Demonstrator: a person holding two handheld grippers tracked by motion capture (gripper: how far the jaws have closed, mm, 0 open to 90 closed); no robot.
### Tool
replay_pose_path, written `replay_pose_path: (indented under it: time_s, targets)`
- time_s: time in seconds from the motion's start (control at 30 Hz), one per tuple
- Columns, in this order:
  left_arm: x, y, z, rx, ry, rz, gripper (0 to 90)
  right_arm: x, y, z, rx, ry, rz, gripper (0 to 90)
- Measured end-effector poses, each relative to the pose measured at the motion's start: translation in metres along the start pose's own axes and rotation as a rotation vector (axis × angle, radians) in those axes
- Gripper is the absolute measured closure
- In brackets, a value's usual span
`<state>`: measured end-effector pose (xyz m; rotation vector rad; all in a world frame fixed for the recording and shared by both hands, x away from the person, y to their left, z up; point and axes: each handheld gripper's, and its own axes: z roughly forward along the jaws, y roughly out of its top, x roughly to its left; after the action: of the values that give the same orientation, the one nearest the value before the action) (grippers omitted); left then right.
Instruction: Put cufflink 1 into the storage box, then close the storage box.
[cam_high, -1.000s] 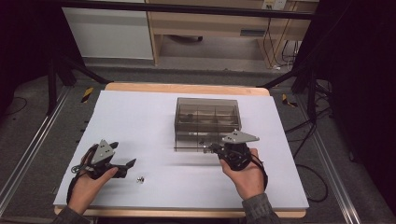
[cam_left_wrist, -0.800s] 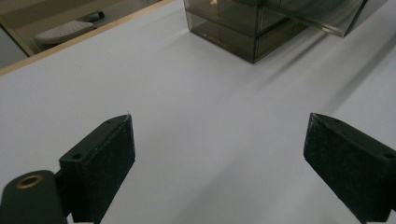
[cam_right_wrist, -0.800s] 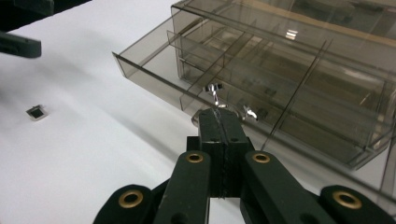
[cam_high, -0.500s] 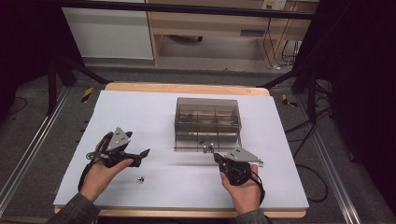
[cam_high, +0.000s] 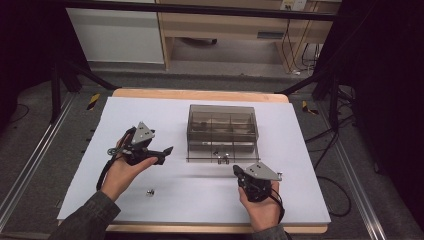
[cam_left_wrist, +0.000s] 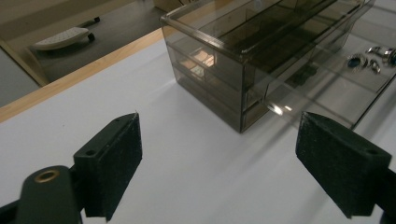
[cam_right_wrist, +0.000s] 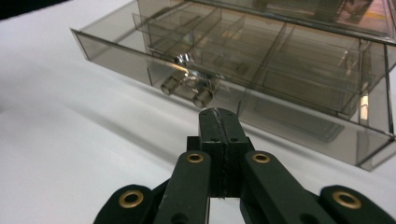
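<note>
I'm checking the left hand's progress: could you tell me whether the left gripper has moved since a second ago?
Yes. The left gripper has moved up the table and rightward, toward the organizer; its fingers, just closing slightly, hold nothing.

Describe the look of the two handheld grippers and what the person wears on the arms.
Both the left gripper and the right gripper are black, each with a grey three-cornered plate on top and a black cable trailing past the wrist. The gripper views show flat, rough black pads and brass-coloured rivets on the linkage arms. The left sleeve is dark grey-green.
</note>
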<state>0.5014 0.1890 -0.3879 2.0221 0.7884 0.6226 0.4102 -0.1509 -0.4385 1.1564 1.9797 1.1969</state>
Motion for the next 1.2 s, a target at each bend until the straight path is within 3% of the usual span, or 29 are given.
replay_pose_path:
  time_s: [0.2, 0.4, 0.6, 0.7, 0.8, 1.2]
  targets:
    - [-0.003, 0.022, 0.006, -0.003, 0.0, -0.009, 28.2, 0.007, -0.006, 0.003, 0.001, -0.04, -0.03, 90.0]
    - [-0.01, 0.045, 0.021, -0.008, -0.015, 0.026, 38.9, 0.009, -0.009, 0.005, -0.003, -0.056, -0.038, 90.0]
    - [-0.021, 0.061, 0.039, -0.004, -0.048, 0.041, 63.4, 0.009, -0.01, 0.006, -0.014, -0.066, -0.043, 90.0]
    - [-0.027, 0.07, 0.05, -0.011, -0.075, 0.017, 79.9, 0.009, -0.01, 0.006, -0.02, -0.072, -0.04, 90.0]
    - [-0.029, 0.073, 0.057, -0.005, -0.082, 0.001, 87.2, 0.008, -0.011, 0.007, -0.023, -0.076, -0.032, 90.0]
    - [-0.032, 0.078, 0.087, 0.008, -0.078, -0.033, 90.0, 0.008, -0.009, 0.009, -0.037, -0.083, -0.027, 90.0]
